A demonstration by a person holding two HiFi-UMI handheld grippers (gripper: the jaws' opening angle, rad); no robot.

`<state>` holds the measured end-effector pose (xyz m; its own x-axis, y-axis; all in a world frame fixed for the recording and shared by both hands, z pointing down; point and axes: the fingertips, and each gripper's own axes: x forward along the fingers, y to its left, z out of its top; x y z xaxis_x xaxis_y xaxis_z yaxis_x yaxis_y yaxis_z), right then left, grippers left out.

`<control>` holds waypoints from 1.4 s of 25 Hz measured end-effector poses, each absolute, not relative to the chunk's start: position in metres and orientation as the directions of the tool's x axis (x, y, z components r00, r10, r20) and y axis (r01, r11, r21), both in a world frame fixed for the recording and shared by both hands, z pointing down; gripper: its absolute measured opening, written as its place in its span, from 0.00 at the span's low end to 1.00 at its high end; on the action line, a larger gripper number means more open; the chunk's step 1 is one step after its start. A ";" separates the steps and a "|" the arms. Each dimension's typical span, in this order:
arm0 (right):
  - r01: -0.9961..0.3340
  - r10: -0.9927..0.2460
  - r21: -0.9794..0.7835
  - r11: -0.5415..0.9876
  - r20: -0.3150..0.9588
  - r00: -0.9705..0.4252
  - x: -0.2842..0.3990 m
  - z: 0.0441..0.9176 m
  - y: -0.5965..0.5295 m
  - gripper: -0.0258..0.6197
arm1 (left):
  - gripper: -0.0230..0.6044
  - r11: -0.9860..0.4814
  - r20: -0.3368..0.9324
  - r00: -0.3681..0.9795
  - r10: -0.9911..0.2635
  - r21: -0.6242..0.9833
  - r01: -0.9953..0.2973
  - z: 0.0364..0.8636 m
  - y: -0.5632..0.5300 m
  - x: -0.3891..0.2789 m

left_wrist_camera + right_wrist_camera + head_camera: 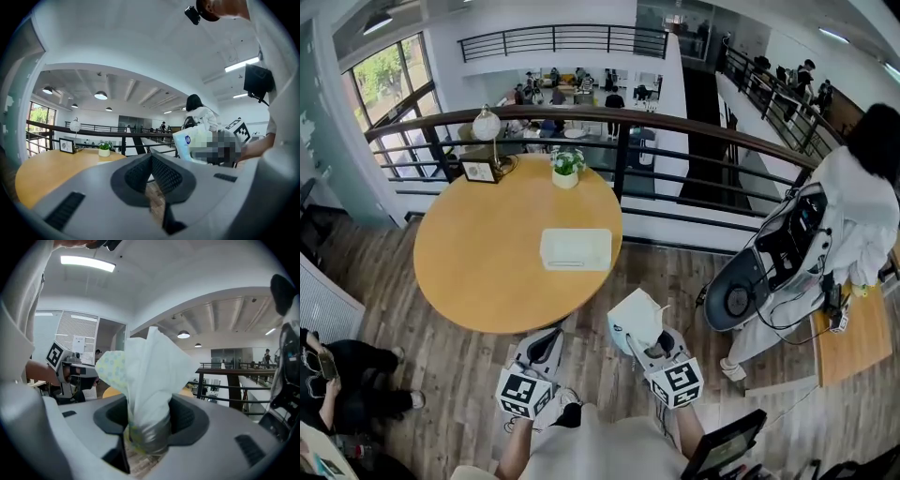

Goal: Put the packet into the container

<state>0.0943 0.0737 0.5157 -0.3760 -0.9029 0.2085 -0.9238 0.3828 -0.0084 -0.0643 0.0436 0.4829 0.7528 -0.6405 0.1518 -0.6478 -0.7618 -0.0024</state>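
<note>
The packet (636, 322) is soft, crinkled white plastic with a pale yellow patch of small dots on one side. It bunches where it is gripped and fans out above. It sits low in the middle of the head view, over the wooden floor and short of the table (469, 272). The right gripper (642, 342) has its jaws clamped on the packet's narrow end. Beside it, the left gripper (549, 337) has its jaws together with nothing between them. The white container (576, 249) lies on the round table, up and to the left, well apart from the packet.

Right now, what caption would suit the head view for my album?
Right gripper holds a white packet, short of the white container on the round wooden table.
</note>
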 end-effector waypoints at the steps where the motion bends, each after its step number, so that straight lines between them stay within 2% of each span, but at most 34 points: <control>1: -0.925 -0.905 -0.003 0.379 0.209 -0.371 0.093 0.512 0.063 0.38 | 0.04 -0.764 0.148 0.756 -0.638 -0.001 -0.645 0.479 0.033 -0.067; 16: -0.962 -0.935 0.006 0.274 0.235 -0.265 0.065 0.507 -0.002 0.38 | 0.04 -0.813 0.151 0.806 -0.573 0.022 -0.582 0.478 -0.044 -0.106; 26: -0.949 -0.917 0.001 0.316 0.258 -0.305 0.061 0.528 -0.027 0.38 | 0.04 -0.777 0.179 0.770 -0.612 0.046 -0.628 0.502 -0.057 -0.117; 35: -0.929 -0.893 -0.033 0.369 0.266 -0.364 0.060 0.516 -0.109 0.38 | 0.04 -0.736 0.211 0.726 -0.654 0.046 -0.676 0.482 -0.130 -0.118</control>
